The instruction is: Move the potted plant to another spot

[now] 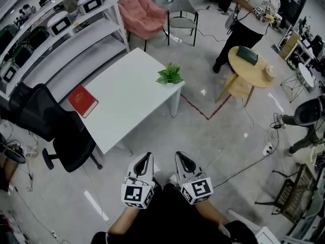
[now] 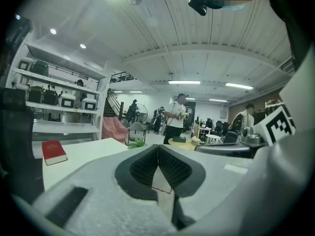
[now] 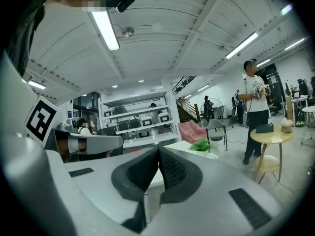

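one potted plant point(image 1: 170, 74) stands upright on the far corner of the one white bench point(image 1: 127, 95), close to its edge. one red book point(image 1: 83, 101) lies flat at the bench's left edge, well apart from the plant. one black office chair point(image 1: 58, 131) stands at the bench's near left side. beyond the bench are two more seats, a pink armchair point(image 1: 143, 15) and a grey chair point(image 1: 182, 13). to the right, one round wooden table point(image 1: 249, 76) carries what looks like a dark box point(image 1: 248, 55), and one person point(image 1: 249, 19) stands just behind it.

there are two tongs, both low in the head view and well apart from the bench. the left tongs point(image 1: 146, 159) have their jaws pressed together with nothing between them. the right tongs point(image 1: 183, 159) are likewise closed tip to tip, empty and touching nothing. they sit side by side over the floor point(image 1: 218, 136), pointing toward the bench.
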A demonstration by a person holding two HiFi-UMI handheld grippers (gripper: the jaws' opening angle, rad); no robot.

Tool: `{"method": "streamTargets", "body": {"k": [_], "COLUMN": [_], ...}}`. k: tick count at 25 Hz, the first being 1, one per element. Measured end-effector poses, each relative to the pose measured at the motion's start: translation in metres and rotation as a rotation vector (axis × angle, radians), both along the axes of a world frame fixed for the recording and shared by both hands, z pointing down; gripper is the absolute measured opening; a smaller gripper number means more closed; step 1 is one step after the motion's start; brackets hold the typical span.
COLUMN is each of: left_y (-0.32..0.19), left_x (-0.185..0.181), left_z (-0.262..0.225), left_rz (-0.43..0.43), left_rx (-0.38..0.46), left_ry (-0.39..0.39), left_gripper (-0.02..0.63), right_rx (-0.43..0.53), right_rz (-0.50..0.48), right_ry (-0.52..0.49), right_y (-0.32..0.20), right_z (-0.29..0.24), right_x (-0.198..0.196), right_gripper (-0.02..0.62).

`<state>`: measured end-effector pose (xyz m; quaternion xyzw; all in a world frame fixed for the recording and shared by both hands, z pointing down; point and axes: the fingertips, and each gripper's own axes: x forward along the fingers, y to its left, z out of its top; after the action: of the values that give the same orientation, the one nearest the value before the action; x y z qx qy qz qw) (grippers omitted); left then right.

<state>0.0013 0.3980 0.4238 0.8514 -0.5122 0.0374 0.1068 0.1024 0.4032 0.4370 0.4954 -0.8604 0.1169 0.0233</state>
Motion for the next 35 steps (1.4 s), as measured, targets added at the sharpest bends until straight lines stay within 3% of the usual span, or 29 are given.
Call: {"method": "streamTargets", "body": {"k": [5, 11, 20, 29, 35], "left_y": [0.005, -0.022, -0.118, -0.236, -0.286], "left_x": [0.004, 0.000, -0.006, -0.039, -0.061], "left_z": [0.007, 0.019, 0.026, 0.021, 0.021], "left_rz": [-0.031, -0.048, 0.007, 0.066, 0.114], "left_rx": [-0.017, -0.034, -0.022, -0.027, -0.029], "left_ry": [-0.019, -0.022, 0.010, 0.021, 0.022], "left_gripper": [0.017, 0.017, 0.017, 0.017, 0.017], "right_rx": [-0.010, -0.021, -0.022, -0.049, -0.068], "right_rz": [-0.020, -0.021, 0.018, 0.084, 0.119], "right_ry": [0.000, 0.005, 0.040, 0.125, 0.178], "right_y": [-0.007, -0.033, -0.121, -0.233, -0.284], "right_z": [0.005, 0.016, 0.022, 0.033, 0.040], "right_x": [0.009, 0.008, -0.002, -0.028, -0.046], "right_gripper": [0.012, 0.012, 0.012, 0.012, 0.012]}}
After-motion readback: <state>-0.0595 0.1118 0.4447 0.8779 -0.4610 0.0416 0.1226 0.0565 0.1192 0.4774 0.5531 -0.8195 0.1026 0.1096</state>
